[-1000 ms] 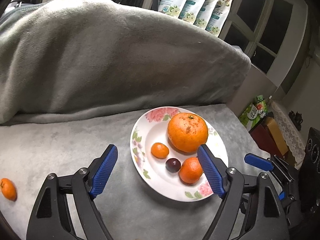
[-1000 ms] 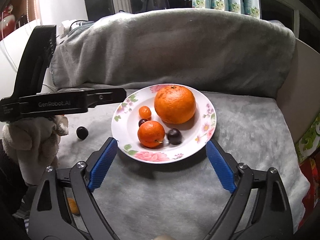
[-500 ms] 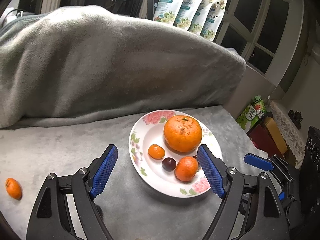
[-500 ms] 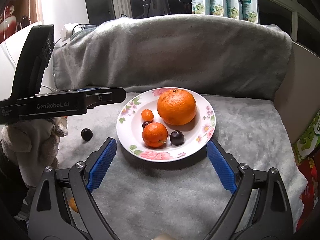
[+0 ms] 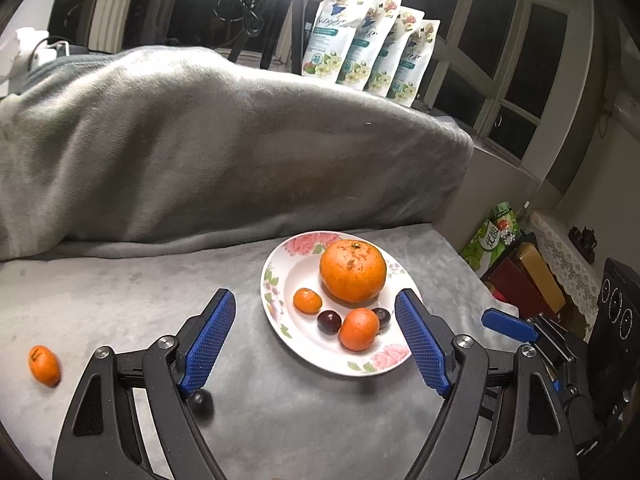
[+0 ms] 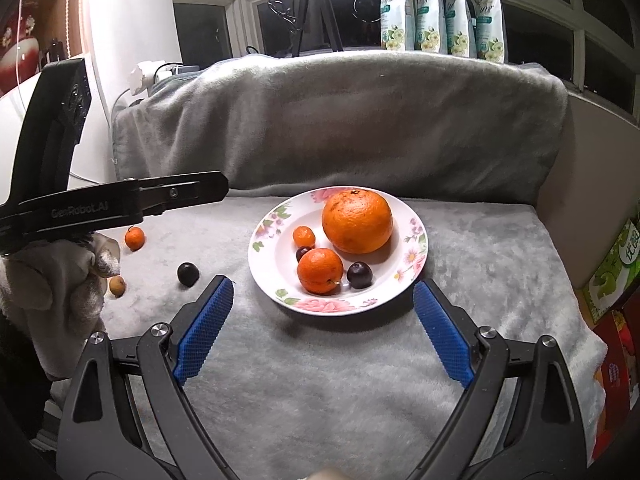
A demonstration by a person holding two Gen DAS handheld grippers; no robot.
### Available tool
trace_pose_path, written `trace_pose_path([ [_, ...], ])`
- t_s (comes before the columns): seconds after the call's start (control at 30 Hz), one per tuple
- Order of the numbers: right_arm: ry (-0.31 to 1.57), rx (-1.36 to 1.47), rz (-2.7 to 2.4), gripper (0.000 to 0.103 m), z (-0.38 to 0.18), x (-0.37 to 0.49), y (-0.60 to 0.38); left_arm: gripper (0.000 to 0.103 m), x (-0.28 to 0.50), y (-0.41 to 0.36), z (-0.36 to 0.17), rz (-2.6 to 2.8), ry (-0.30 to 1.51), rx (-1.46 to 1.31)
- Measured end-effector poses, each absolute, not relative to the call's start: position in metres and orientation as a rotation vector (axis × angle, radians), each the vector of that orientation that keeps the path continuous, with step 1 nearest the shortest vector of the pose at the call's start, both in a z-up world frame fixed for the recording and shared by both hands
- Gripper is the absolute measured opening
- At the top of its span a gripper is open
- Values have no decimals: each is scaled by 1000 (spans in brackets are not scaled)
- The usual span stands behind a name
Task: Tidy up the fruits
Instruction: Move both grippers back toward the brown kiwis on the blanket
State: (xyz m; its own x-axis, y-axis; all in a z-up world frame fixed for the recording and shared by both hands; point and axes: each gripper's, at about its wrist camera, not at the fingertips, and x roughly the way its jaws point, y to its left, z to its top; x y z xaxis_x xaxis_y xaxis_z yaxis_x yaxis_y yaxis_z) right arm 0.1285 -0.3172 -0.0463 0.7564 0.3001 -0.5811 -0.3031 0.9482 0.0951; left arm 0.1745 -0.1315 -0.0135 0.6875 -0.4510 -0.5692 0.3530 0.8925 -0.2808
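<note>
A floral white plate (image 5: 280, 320) (image 6: 416, 252) sits on the grey blanket. It holds a large orange (image 5: 353, 271) (image 6: 357, 221), a mandarin (image 5: 359, 329) (image 6: 320, 265), a small kumquat (image 5: 307, 301) (image 6: 303, 236) and two dark plums (image 5: 329, 321) (image 6: 359, 275). Loose on the blanket lie a kumquat (image 5: 44, 365) (image 6: 134, 238), a dark plum (image 5: 201, 401) (image 6: 188, 273) and a pale small fruit (image 6: 117, 286). My left gripper (image 5: 320, 344) is open and empty, just short of the plate. My right gripper (image 6: 324, 328) is open and empty, in front of the plate.
A blanket-covered backrest (image 5: 200, 152) rises behind the plate. Refill pouches (image 5: 368, 56) stand on the windowsill. Boxes (image 5: 532, 276) sit past the right edge of the seat. The left gripper's body (image 6: 100, 204) and a gloved hand (image 6: 52, 280) fill the left of the right wrist view.
Both grippers have pulled back and up from the plate, so it looks smaller. The loose plum, kumquat and pale fruit have come into view. Both stay open.
</note>
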Motion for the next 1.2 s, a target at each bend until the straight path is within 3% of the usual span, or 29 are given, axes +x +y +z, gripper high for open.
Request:
trace_pose_path([
  [0.87, 666, -4, 443, 94, -45, 91, -284, 80, 105, 5, -12, -215, 613, -208],
  [0.97, 681, 20, 459, 94, -52, 87, -281, 69, 97, 16, -26, -184, 637, -229],
  [1.1, 709, 37, 475, 94, -63, 82, -275, 64, 89, 22, -51, -176, 695, -266],
  [1.2, 740, 32, 490, 84, -72, 80, -271, 58, 88, 22, -65, -172, 731, -268],
])
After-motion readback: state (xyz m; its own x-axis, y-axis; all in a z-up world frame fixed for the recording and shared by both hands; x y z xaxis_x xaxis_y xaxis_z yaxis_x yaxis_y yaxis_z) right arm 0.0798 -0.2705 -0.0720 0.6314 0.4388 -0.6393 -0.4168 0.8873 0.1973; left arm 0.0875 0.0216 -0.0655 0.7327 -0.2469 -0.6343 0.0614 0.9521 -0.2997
